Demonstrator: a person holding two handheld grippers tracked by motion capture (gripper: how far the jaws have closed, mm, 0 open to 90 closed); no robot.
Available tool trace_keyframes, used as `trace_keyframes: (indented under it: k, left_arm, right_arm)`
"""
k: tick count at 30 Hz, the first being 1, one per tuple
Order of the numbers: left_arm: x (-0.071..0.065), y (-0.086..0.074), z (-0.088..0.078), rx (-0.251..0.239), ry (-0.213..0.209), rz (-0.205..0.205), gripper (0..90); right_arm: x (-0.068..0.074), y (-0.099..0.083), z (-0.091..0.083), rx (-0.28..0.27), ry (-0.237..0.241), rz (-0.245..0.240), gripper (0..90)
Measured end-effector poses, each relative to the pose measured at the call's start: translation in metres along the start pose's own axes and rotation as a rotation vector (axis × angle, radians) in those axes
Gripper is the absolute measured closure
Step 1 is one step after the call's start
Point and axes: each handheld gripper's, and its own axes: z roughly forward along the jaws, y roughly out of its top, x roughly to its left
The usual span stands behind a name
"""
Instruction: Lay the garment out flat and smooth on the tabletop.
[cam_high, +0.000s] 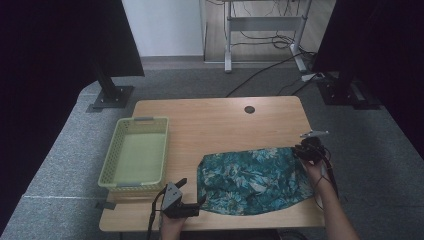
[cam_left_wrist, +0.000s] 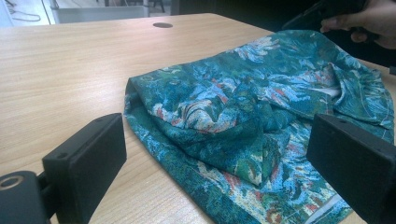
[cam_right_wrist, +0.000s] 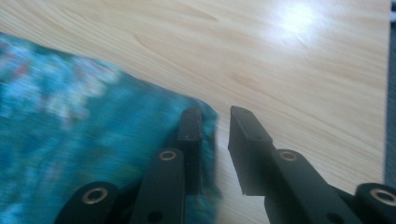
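A teal floral cloth (cam_high: 250, 180) lies crumpled on the front right part of the wooden table (cam_high: 210, 120). My left gripper (cam_high: 192, 192) rests near the front edge, just left of the cloth, open. In the left gripper view its jaws (cam_left_wrist: 219, 140) stand wide apart, with the folded cloth (cam_left_wrist: 243, 107) lying on the table ahead of them, untouched. My right gripper (cam_high: 300, 152) is at the cloth's far right corner. In the right gripper view its jaws (cam_right_wrist: 215, 114) stand a little apart, one over the cloth's edge (cam_right_wrist: 70, 140), the other over bare wood, neither pressing on the cloth.
A light green plastic basket (cam_high: 112, 155) stands empty at the table's left side. A dark cable hole (cam_high: 249, 109) sits near the far edge. Dark stands and floor cables lie beyond the table. The person's right hand (cam_left_wrist: 369, 18) appears behind the cloth.
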Motion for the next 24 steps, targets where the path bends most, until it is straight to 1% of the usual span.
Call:
trace_keyframes:
  k: [1,3,4,5,6,8,9,10,11,12,13,14,15,16,17,18,19,20,21,22,23,24]
  left_arm:
    - [0.000,0.000,0.000,0.002,-0.001,-0.002,4.6]
    - [0.000,0.000,0.000,0.001,-0.003,-0.002,4.6]
    - [0.001,0.000,0.000,0.002,-0.005,-0.003,4.6]
    - [0.001,0.000,0.000,0.002,-0.005,-0.003,4.6]
    - [0.001,0.000,0.000,0.005,-0.009,-0.003,4.6]
    - [0.001,0.000,0.001,0.007,-0.008,-0.002,4.6]
    - [0.001,0.000,0.001,0.009,-0.013,-0.007,4.6]
    - [0.002,0.001,0.001,0.014,-0.018,-0.017,4.7]
    - [0.002,0.001,0.001,0.014,-0.018,-0.017,5.7]
    - [0.004,0.001,0.002,0.034,-0.053,-0.030,5.7]
    - [0.005,0.002,0.003,0.066,-0.073,-0.033,5.7]
    - [0.004,0.002,0.004,0.087,-0.078,-0.026,5.8]
    - [0.004,0.003,0.005,0.105,-0.096,-0.016,5.7]
    - [0.001,0.006,0.007,0.130,-0.110,0.003,5.7]
    - [0.001,0.006,0.007,0.130,-0.110,0.003,5.6]
    - [-0.001,0.010,0.009,0.144,-0.130,-0.003,5.7]
    - [-0.001,0.010,0.009,0.144,-0.130,-0.003,5.7]
    - [-0.002,0.013,0.010,0.149,-0.144,-0.014,5.7]
    - [-0.004,0.020,0.011,0.152,-0.158,-0.010,5.8]
    - [-0.004,0.020,0.011,0.152,-0.158,-0.010,6.6]
    - [-0.006,0.026,0.012,0.175,-0.190,0.014,7.6]
    - [-0.008,0.029,0.014,0.193,-0.194,0.024,7.6]
  right_arm:
    - [-0.002,-0.001,0.000,0.011,-0.018,0.003,74.1]
    - [-0.006,-0.002,-0.001,0.016,-0.023,0.022,72.8]
    - [-0.008,-0.002,-0.003,0.013,-0.034,0.021,72.4]
    - [-0.008,-0.002,-0.003,0.013,-0.034,0.021,72.4]
    - [-0.011,-0.003,-0.008,0.000,-0.037,0.038,69.6]
    - [-0.011,-0.003,-0.010,-0.003,-0.042,0.038,69.1]
    - [-0.011,-0.001,-0.017,0.001,-0.046,0.028,66.2]
    - [-0.010,-0.001,-0.020,-0.003,-0.049,0.020,66.1]
    - [-0.009,0.000,-0.024,-0.013,-0.045,0.015,65.8]
    - [-0.009,0.000,-0.024,-0.013,-0.045,0.015,65.8]
    - [-0.008,0.000,-0.029,-0.027,-0.036,0.013,64.4]
    - [-0.006,0.001,-0.036,-0.044,-0.022,0.009,63.1]
    - [-0.002,0.002,-0.047,-0.075,0.005,-0.007,59.3]
    - [0.001,0.002,-0.053,-0.088,0.026,-0.017,58.5]
    - [0.001,0.002,-0.053,-0.088,0.026,-0.017,58.5]
    - [0.008,-0.001,-0.066,-0.123,0.063,-0.043,56.0]
    - [0.011,-0.002,-0.070,-0.133,0.083,-0.050,55.3]
    - [0.011,-0.002,-0.070,-0.133,0.083,-0.050,55.3]
    - [0.021,-0.010,-0.083,-0.159,0.150,-0.089,54.6]
    - [0.021,-0.010,-0.083,-0.159,0.150,-0.089,54.6]
    - [0.031,-0.020,-0.089,-0.150,0.220,-0.137,52.6]
    - [0.035,-0.025,-0.090,-0.145,0.249,-0.154,52.4]
